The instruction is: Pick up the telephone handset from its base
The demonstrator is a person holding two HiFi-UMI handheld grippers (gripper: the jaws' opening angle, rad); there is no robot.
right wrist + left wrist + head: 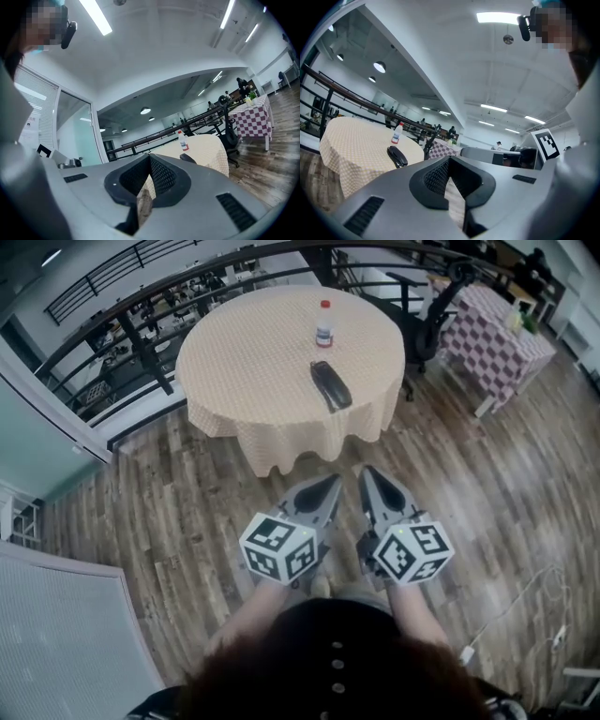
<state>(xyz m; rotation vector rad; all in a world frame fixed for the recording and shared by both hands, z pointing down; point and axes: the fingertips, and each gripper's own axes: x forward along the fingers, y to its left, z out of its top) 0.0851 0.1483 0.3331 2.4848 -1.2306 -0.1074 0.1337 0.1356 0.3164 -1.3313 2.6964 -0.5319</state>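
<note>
Handset (330, 384) on table (244, 381), well beyond left fingers (319, 495) and right fingers (380, 489), both pressed together.

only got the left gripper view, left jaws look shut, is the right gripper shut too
observer: yes, right gripper has its jaws together, nothing between them
operator: how close are we
observer: head view shows it beside the left gripper, both over the floor, short of the table
operator: anything lying to our right
observer: a white cable on the floor, right of the right gripper
</note>
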